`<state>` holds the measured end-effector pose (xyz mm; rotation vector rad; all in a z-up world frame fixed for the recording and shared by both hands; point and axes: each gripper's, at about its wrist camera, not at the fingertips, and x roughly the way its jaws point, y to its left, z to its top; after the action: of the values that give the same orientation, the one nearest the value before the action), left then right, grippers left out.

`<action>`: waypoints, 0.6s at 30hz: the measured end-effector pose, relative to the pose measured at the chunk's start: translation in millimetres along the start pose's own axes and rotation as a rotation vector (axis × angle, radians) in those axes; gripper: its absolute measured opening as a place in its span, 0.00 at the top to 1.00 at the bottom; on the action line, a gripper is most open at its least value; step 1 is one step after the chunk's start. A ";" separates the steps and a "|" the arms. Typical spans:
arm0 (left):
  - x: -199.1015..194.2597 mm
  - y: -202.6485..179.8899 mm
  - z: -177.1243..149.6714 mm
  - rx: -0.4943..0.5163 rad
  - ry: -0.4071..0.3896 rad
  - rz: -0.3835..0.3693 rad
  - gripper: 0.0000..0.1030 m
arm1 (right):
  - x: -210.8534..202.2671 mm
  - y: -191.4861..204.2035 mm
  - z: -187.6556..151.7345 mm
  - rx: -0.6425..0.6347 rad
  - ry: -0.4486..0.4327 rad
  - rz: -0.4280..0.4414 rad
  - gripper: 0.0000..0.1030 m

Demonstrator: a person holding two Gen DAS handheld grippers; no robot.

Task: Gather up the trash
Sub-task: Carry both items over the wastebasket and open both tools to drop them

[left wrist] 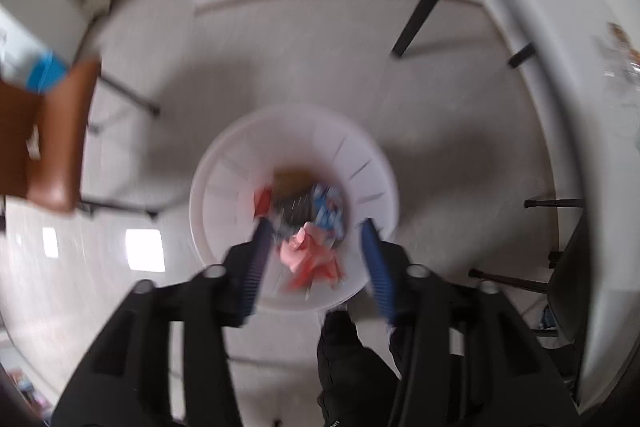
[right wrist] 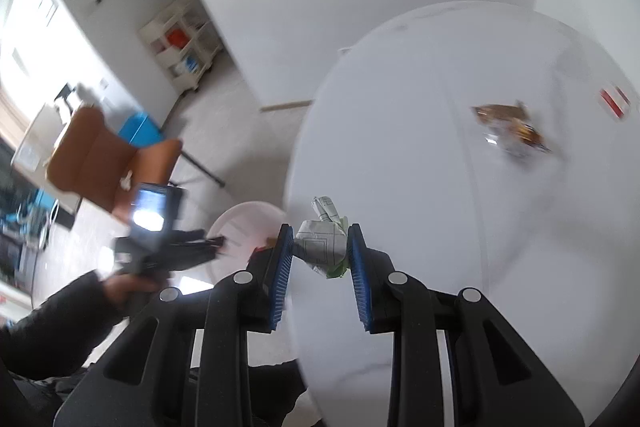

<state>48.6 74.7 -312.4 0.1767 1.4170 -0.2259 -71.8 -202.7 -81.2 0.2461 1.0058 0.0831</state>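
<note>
— What's in the white bin [left wrist: 224,163]?

— Blurred trash: a pink crumpled piece [left wrist: 308,255] in mid-air between the spread blue pads above the near side of the bin, plus red, blue and brown scraps at the bottom.

— And on the white table [right wrist: 400,131]?

— A brown-and-clear wrapper [right wrist: 510,129] lies flat. A crumpled printed paper wad [right wrist: 322,241] is pinched off the tabletop.

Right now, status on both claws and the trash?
Left claw open over white bin, pink wad between its fingers. Right claw shut on crumpled paper. Wrapper left on table.
</note>
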 end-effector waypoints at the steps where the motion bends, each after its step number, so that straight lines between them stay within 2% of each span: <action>1: 15.0 7.7 -1.5 -0.023 0.035 -0.011 0.34 | 4.0 9.3 1.8 -0.016 0.008 0.004 0.72; 3: 30.5 12.1 -1.2 -0.049 0.075 -0.007 0.22 | 14.3 30.9 5.7 -0.051 0.030 0.017 0.72; 6: 39.4 20.8 -2.5 -0.070 0.101 -0.001 0.12 | 29.4 58.0 8.5 -0.101 0.059 0.035 0.72; 11: 5.8 55.4 -8.0 -0.185 0.039 -0.011 0.10 | 65.3 102.8 15.6 -0.185 0.113 0.088 0.72; 13: -15.6 75.8 -13.8 -0.224 0.000 0.020 0.08 | 83.9 118.4 18.9 -0.216 0.134 0.111 0.71; 14: -31.0 89.5 -20.9 -0.251 -0.022 0.053 0.08 | 99.9 129.1 20.4 -0.240 0.153 0.124 0.71; 18: -67.3 128.1 -45.4 -0.320 -0.060 0.099 0.08 | 164.6 160.0 18.5 -0.300 0.238 0.168 0.70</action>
<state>29.2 213.3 -254.1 -0.0237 1.3610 0.0781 38.9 -20.7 -168.8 0.0453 1.1922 0.4204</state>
